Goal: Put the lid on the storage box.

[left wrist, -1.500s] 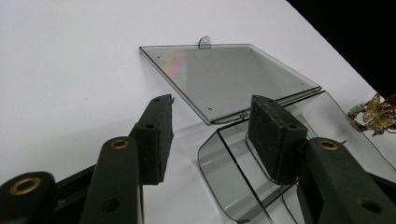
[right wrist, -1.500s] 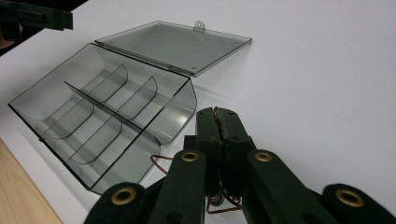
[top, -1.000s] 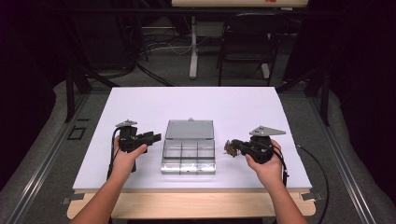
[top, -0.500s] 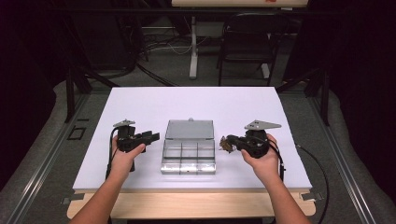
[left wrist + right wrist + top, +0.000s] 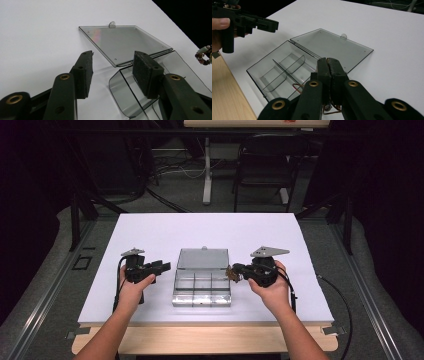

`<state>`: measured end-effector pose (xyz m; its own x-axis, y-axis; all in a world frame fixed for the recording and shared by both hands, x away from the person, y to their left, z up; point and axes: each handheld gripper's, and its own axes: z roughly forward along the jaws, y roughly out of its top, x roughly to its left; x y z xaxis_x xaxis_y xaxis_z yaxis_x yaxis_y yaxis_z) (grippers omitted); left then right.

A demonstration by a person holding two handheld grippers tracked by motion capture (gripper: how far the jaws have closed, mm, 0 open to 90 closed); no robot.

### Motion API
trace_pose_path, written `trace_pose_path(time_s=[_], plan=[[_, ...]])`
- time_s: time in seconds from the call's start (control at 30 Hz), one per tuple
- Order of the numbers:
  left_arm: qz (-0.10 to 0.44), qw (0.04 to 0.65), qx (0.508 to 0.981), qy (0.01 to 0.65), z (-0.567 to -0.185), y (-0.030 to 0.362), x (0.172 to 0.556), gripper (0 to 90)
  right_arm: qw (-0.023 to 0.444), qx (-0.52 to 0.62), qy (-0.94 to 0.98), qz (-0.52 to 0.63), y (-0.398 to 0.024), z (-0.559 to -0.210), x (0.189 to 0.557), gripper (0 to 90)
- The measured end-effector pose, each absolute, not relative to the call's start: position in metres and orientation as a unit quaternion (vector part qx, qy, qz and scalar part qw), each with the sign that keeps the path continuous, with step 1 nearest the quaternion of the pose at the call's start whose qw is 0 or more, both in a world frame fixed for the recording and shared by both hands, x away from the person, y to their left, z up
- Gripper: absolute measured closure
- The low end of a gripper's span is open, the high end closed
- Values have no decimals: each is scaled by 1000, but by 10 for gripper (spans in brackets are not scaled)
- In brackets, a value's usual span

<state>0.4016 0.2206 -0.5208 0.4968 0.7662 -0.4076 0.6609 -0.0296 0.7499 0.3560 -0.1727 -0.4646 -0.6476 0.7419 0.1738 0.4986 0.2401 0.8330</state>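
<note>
Two grippers flank a clear compartment box (image 5: 202, 289) lying open on the white table (image 5: 165, 232), its lid (image 5: 203, 258) laid flat behind it. The left gripper (image 5: 159, 268), jaws spread and empty, hovers just left of the box, about where it was a second ago. The right gripper (image 5: 232, 272), jaws pressed together on a beaded bracelet (image 5: 204, 55), has moved left and slightly up since then and now hangs at the box's right edge, the bracelet's wire loop dangling below its jaws.
</note>
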Motion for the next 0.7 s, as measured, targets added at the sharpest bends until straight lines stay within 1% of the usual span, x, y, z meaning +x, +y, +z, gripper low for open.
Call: trace_pose_path(time_s=[0.7], plan=[[57, 488, 714, 499, -520, 220, 401, 507, 119, 368, 791, 474, -150, -463, 350, 889]])
